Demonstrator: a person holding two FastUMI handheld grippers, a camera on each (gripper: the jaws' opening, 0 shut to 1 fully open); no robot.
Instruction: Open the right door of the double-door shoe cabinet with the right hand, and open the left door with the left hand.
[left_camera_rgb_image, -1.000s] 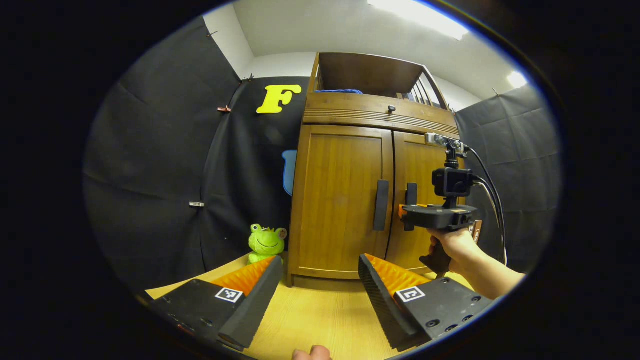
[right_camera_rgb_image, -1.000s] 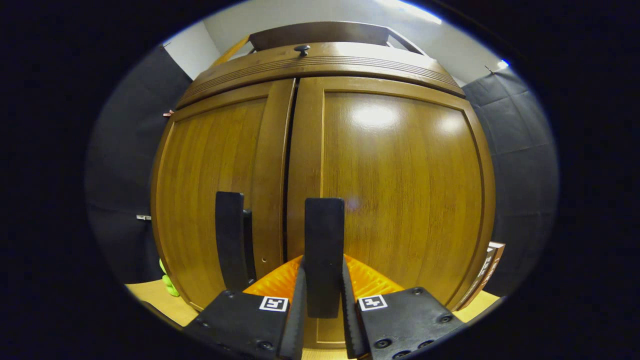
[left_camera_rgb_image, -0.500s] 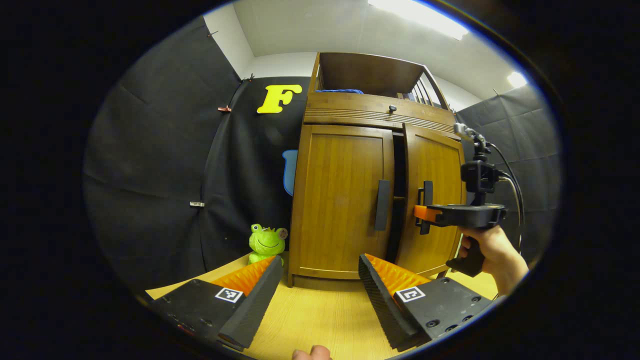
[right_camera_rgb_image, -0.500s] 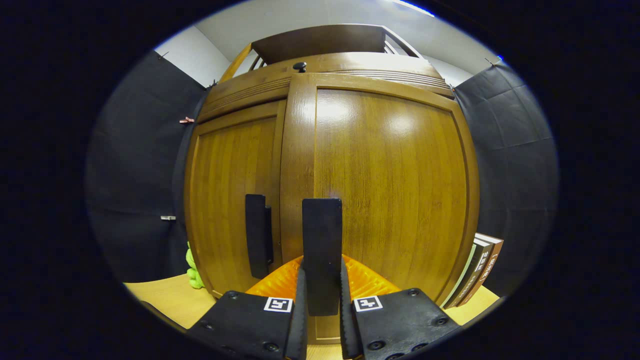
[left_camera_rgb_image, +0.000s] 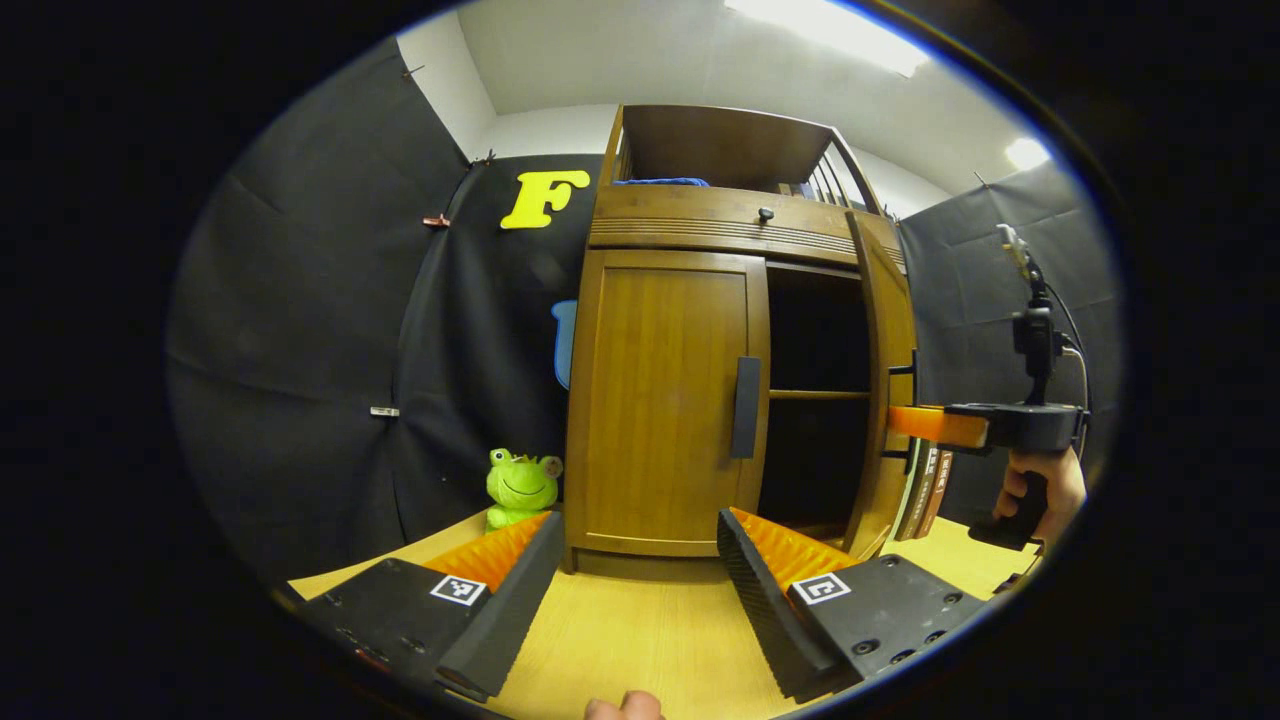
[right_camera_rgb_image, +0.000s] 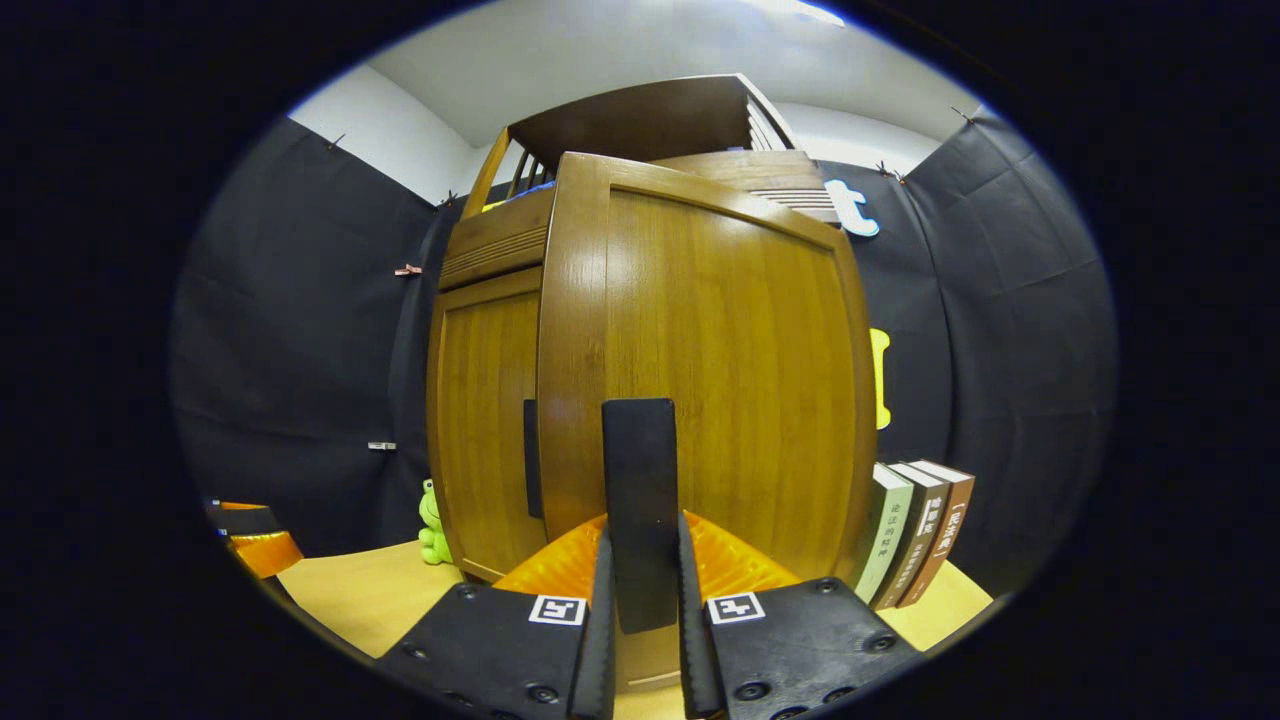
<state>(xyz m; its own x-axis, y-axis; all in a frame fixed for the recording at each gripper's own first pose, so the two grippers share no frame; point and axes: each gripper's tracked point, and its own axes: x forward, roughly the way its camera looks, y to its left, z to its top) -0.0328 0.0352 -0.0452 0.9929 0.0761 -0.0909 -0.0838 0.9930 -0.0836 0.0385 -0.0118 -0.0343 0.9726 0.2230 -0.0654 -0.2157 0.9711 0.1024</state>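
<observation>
Wood the colour of honey makes up the shoe cabinet (left_camera_rgb_image: 680, 400), which stands on a pale wooden table (left_camera_rgb_image: 640, 640) against the black cloth wall. Writing runs down the spines of three books (right_camera_rgb_image: 915, 530) standing upright just beside the cabinet's right side, but it is too small to make out; each gripper carries square black-and-white marker tags near its fingers. A green frog plush (left_camera_rgb_image: 520, 485) sits on the table at the cabinet's left corner, and something blue lies on the railed top shelf (left_camera_rgb_image: 655, 182). A small dark knob (left_camera_rgb_image: 765, 213) sits on the drawer band above the doors. The right door (left_camera_rgb_image: 885, 390) stands swung wide, edge-on in the left gripper view, baring a dark interior with one shelf board (left_camera_rgb_image: 818, 395). The left door (left_camera_rgb_image: 665, 400) is flush and closed, its dark vertical handle (left_camera_rgb_image: 746, 407) untouched. The right gripper (right_camera_rgb_image: 640, 560) has its two fingers pressed against either side of the right door's dark handle (right_camera_rgb_image: 640, 500), clamping it, with a hand (left_camera_rgb_image: 1040, 490) holding its grip. The left gripper (left_camera_rgb_image: 640, 560) hovers low over the table, well short of the left door, fingers spread wide with nothing between them.
</observation>
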